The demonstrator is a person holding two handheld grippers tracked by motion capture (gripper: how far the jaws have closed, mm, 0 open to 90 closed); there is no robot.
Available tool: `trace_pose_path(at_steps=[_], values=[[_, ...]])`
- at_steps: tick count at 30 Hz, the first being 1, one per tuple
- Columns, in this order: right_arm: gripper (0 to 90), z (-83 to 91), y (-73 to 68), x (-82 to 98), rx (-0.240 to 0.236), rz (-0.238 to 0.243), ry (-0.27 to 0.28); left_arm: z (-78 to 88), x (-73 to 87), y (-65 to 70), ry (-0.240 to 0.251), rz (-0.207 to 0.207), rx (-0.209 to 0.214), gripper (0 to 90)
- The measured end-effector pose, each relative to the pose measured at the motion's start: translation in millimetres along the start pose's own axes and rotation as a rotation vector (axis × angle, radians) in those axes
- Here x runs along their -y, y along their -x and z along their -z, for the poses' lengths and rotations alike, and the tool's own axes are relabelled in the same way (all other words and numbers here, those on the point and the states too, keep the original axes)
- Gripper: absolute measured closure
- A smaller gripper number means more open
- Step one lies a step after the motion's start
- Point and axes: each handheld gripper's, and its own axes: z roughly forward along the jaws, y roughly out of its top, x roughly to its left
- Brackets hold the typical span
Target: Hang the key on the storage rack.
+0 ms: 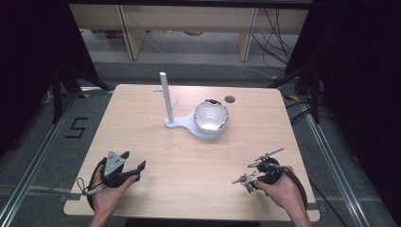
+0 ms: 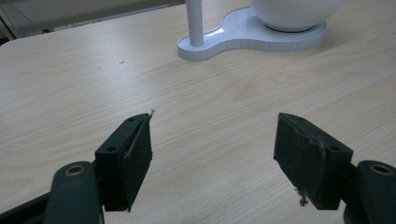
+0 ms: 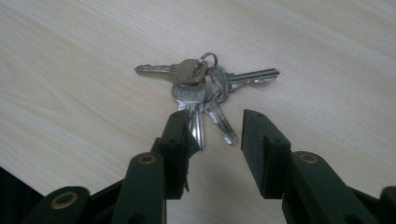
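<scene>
The right gripper [image 3: 212, 133] has its black fingers [image 3: 180, 140] released, straddling the blade tips of a bunch of silver metal keys [image 3: 203, 86] lying just ahead on the pale wooden desk [image 3: 70, 70], blades running toward the gripper. The left gripper [image 1: 128, 168], also released, sits well apart.

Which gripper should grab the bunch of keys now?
Right. The right gripper hangs just over the keys, jaws open around their tips. The left gripper is open over bare table, far from them.
</scene>
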Motion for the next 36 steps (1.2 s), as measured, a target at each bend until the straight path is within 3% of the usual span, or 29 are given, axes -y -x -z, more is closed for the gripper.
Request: trace_pose_path(at_steps=[7,9,11,14,16,25,26,27,29,31,32,36], values=[[61.8,-13.5,-4.3,-14.7,-0.017,0.012,-0.072,0.0,0.2,1.7,-0.005,-0.002,0.003,26.8],[61.8,-17.3,-3.3,-16.0,-0.006,0.039,-0.063,0.0,0.4,1.8,-0.005,-0.001,0.004,26.7],[62.1,-18.5,-6.1,-18.0,-0.012,0.012,-0.064,-0.2,1.0,2.0,0.001,-0.002,0.006,26.7],[64.1,-16.7,-5.2,-19.9,-0.015,0.014,-0.056,0.0,1.2,2.5,-0.005,-0.008,0.002,26.7],[68.6,-15.4,-5.6,-23.3,-0.021,-0.019,-0.023,-0.6,1.8,3.5,-0.008,-0.007,0.005,26.7],[74.0,-18.8,-8.2,-37.4,-0.019,-0.038,-0.023,-1.8,2.2,3.8,-0.004,-0.005,0.015,26.7],[74.2,-19.7,-12.7,-38.7,-0.016,-0.083,-0.025,-1.9,2.3,3.8,-0.005,-0.005,0.016,26.7],[74.4,-20.2,-13.3,-40.0,-0.017,-0.089,-0.036,-1.9,2.4,3.7,-0.006,-0.005,0.016,26.7],[74.7,-22.3,-10.3,-42.2,-0.012,-0.048,-0.048,-1.6,2.4,4.0,-0.009,-0.007,0.013,26.7],[74.8,-24.3,-13.2,-43.4,-0.016,-0.071,-0.038,-1.6,2.5,4.2,-0.010,-0.008,0.014,26.7],[74.8,-23.9,-12.3,-44.8,-0.007,-0.050,-0.036,-1.8,2.6,4.1,-0.007,-0.007,0.017,26.7],[74.7,-25.8,-13.2,-47.4,0.010,-0.056,-0.051,-1.4,3.0,4.0,-0.006,-0.002,0.015,26.7]])
